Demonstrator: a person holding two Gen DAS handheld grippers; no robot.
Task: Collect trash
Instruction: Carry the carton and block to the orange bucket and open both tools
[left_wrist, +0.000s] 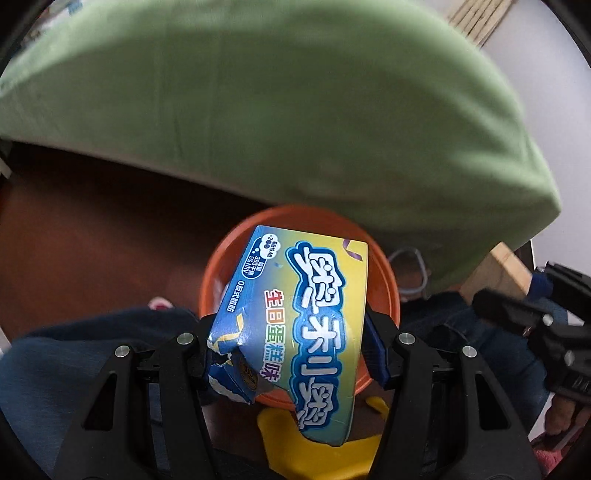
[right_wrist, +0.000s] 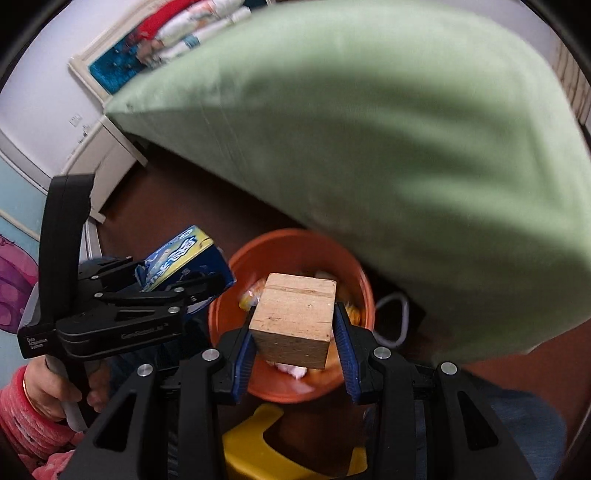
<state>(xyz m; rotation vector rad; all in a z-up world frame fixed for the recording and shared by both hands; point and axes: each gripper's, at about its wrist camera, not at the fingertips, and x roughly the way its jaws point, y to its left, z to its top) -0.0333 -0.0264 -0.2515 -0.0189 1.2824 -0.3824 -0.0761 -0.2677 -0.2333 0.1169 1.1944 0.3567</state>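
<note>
A torn blue-and-yellow snack box (left_wrist: 314, 317) sits clamped between the pads of my left gripper (left_wrist: 291, 354), tilted over an orange bucket (left_wrist: 221, 266). In the right wrist view a pale wooden block (right_wrist: 295, 321) is pinched in my right gripper (right_wrist: 295, 339), just above the same bucket (right_wrist: 291, 236). Wrappers (right_wrist: 255, 293) lie inside it. The left gripper (right_wrist: 184, 288) with the box (right_wrist: 184, 254) shows at the left. The block (left_wrist: 495, 273) and the right gripper (left_wrist: 495, 299) appear at the right edge of the left wrist view.
A green-sheeted mattress (left_wrist: 295, 110) overhangs the bucket from behind. A yellow stool (right_wrist: 251, 443) stands in front of it on the dark brown floor. A white cable (right_wrist: 400, 306) lies to the right. A hand in a pink sleeve (right_wrist: 37, 387) holds the left gripper's handle.
</note>
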